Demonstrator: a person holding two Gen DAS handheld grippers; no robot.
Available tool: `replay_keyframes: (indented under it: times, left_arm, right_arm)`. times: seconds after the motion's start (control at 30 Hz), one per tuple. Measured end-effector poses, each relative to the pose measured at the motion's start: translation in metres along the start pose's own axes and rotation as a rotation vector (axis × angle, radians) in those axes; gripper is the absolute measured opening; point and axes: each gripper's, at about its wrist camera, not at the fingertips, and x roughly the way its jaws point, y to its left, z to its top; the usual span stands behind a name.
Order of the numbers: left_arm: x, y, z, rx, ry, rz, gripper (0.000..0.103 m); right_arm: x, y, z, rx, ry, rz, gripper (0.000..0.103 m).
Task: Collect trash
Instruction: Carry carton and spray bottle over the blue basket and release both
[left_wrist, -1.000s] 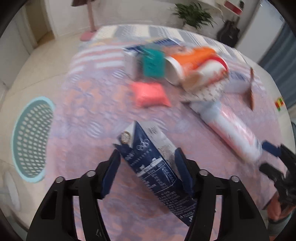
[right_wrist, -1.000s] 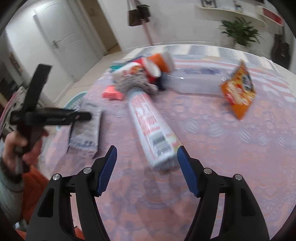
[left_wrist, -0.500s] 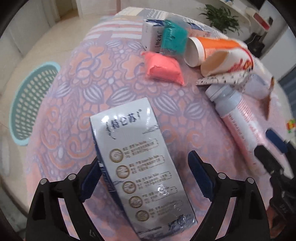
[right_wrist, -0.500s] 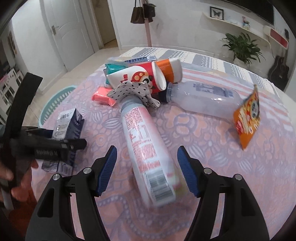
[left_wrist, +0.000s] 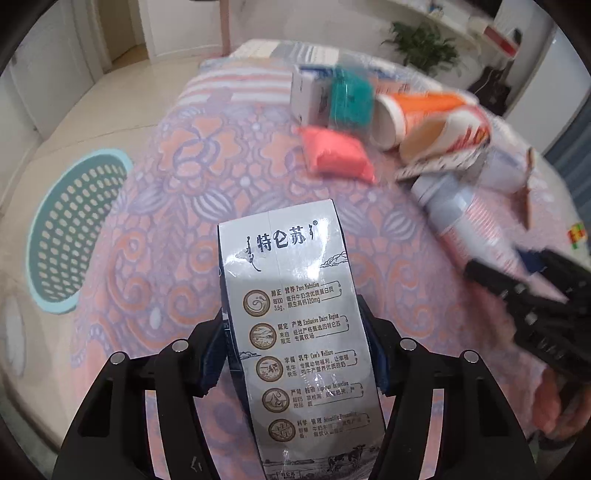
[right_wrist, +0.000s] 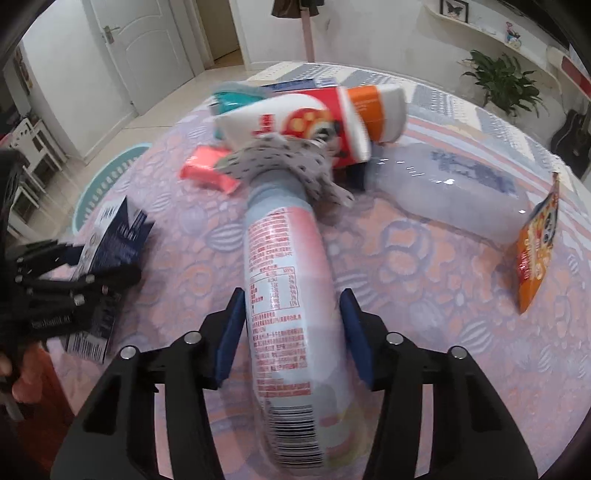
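Between the left tongs (left_wrist: 295, 354): milk carton (left_wrist: 295, 332), printed face up, both blue pads pressed on its narrow sides; gripped across the short width, likely because that span fits the opening.
Under the carton: flowered cloth on the counter (left_wrist: 166, 258); whether lifted clear or resting, cannot tell.
Down and left of the left tongs: teal basket (left_wrist: 70, 229) on the floor beside the counter edge, mouth up; by judgement the place meant for the trash, hence the near carton taken first.
Between the right tongs (right_wrist: 291, 336): long pink-and-white bottle (right_wrist: 288, 295), lying lengthwise along the fingers, pads close at each flank; looks closed on it, but firm contact not certain through the blur.
At the bottle's far end: spotted wrapper (right_wrist: 284, 158) draped over the cap; likely to drag along or slip off on lifting.
Beyond both tongs: paper cups (right_wrist: 295, 122), pink packet (left_wrist: 334, 155), teal packet (left_wrist: 351, 99), small white box (left_wrist: 306, 96), heaped together.
Right of the right tongs: clear bottle (right_wrist: 461, 184) on its side, orange snack bag (right_wrist: 537, 243) standing on edge.
Step in hand, by judgement: one piece secured per side before carrying to the basket.
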Motion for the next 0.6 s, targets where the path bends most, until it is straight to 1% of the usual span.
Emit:
replay_keyframes:
  times: [0.03,0.1,0.13,0.2,0.27,0.37,0.4,0.5,0.6]
  left_arm:
    - [-0.007,0.007,0.001,-0.009,-0.02,-0.032,0.06]
    - [-0.018,0.017,0.002,-0.019,-0.054,-0.063,0.06]
    - [-0.027,0.023,0.003,-0.019,-0.087,-0.067,0.06]
    - [-0.039,0.034,0.004,-0.025,-0.121,-0.061,0.06]
    - [-0.051,0.054,0.005,-0.053,-0.158,-0.091,0.06]
    - [-0.073,0.081,0.009,-0.106,-0.192,-0.108,0.06]
    - [-0.08,0.086,0.011,-0.113,-0.205,-0.107,0.06]
    - [-0.107,0.118,0.02,-0.142,-0.265,-0.086,0.06]
    - [-0.125,0.144,0.029,-0.171,-0.3,-0.065,0.06]
  right_arm:
    - [0.001,0.005,-0.001,0.002,0.0,0.022,0.047]
    - [-0.001,0.016,-0.003,0.005,-0.009,0.064,0.047]
    - [-0.002,0.02,-0.002,0.006,-0.014,0.084,0.046]
    - [-0.003,0.036,0.001,0.011,-0.023,0.142,0.046]
    - [-0.002,0.049,0.006,0.01,-0.026,0.179,0.046]
    - [-0.003,0.074,0.019,-0.005,-0.046,0.231,0.046]
    - [-0.004,0.083,0.025,-0.007,-0.056,0.253,0.046]
    - [-0.005,0.11,0.043,-0.017,-0.084,0.295,0.046]
    - [-0.006,0.139,0.064,-0.048,-0.112,0.329,0.046]
